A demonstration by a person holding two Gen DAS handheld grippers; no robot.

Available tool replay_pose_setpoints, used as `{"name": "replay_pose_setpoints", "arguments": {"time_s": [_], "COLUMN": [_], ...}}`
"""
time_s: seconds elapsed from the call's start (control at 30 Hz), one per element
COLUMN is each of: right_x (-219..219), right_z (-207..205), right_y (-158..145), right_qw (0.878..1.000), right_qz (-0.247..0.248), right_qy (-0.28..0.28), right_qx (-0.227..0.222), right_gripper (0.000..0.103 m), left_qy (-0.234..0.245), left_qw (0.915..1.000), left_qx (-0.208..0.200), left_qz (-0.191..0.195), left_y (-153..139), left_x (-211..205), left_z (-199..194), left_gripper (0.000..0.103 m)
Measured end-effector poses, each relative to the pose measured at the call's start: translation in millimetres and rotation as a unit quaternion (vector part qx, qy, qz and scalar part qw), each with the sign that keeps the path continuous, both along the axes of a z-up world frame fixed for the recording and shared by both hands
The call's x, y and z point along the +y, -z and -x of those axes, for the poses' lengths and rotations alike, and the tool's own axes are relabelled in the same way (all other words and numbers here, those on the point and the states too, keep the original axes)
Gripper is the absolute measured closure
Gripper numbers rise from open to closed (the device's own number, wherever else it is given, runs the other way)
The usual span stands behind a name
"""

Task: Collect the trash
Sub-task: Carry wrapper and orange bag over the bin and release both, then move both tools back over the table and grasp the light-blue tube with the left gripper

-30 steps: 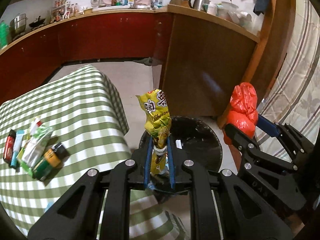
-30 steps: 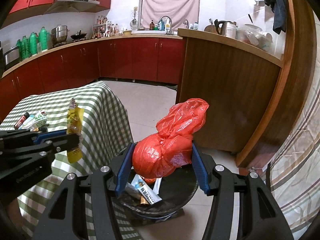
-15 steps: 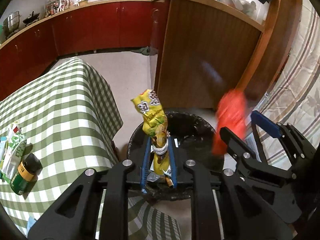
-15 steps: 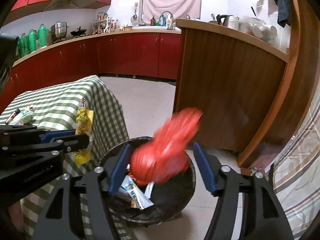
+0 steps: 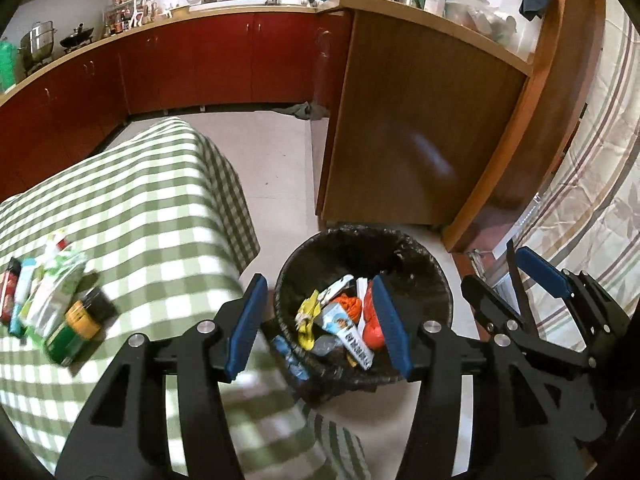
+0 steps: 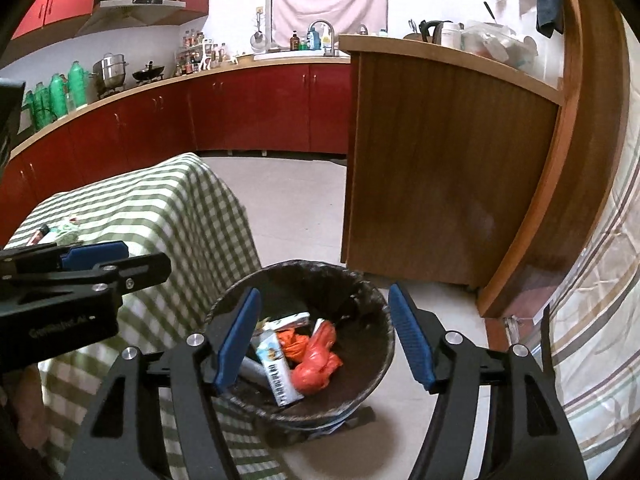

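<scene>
A black-lined trash bin (image 5: pixel 420 256) (image 6: pixel 360 280) stands on the floor beside the table. Inside lie the red plastic bag (image 6: pixel 316 364) (image 5: pixel 370 322), the yellow snack wrapper (image 5: pixel 307 314), a white and blue carton (image 6: pixel 276 372) and other litter. My left gripper (image 5: pixel 320 320) hangs open above the bin with nothing between its blue pads. My right gripper (image 6: pixel 326 340) is open over the bin too, empty. In the left wrist view the right gripper (image 5: pixel 532 280) shows at the right edge. More trash lies on the table: a green pouch (image 5: pixel 48 292), a small dark jar (image 5: pixel 78 326), some tubes (image 5: pixel 10 296).
The green checked tablecloth (image 5: pixel 140 216) (image 6: pixel 160 208) drapes down next to the bin. A wooden counter end (image 6: pixel 440 168) stands just behind the bin. Red kitchen cabinets (image 5: pixel 200 64) run along the back. A striped curtain (image 6: pixel 592 320) hangs at the right.
Both grippers opened. The red bag fell from the right gripper into the bin, then the yellow wrapper dropped from the left one. Both now lie among the litter.
</scene>
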State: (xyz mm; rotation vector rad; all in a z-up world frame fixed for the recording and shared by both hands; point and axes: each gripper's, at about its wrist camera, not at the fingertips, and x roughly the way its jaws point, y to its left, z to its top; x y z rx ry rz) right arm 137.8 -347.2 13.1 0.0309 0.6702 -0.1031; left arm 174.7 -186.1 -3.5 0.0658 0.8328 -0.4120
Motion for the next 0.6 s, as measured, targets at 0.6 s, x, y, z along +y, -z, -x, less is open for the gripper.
{"name": "replay_pose_setpoints", "arguments": {"time_s": [0.6], "right_x": [88.8], "right_z": [38.9], "right_y": [-18.1], "right_qw": [0.998], "right_qz": [-0.029], "right_qy": [-0.06], "right_qx": [0.01], "right_gripper": [0.038], "left_qy": [-0.09], "left_qw": [0.9958], "left_qx": [0.005], "left_qz": [-0.015], "left_y": [-11.1], "left_x": [142.6], "left_z": [78.6], "left_gripper": [0.045]}}
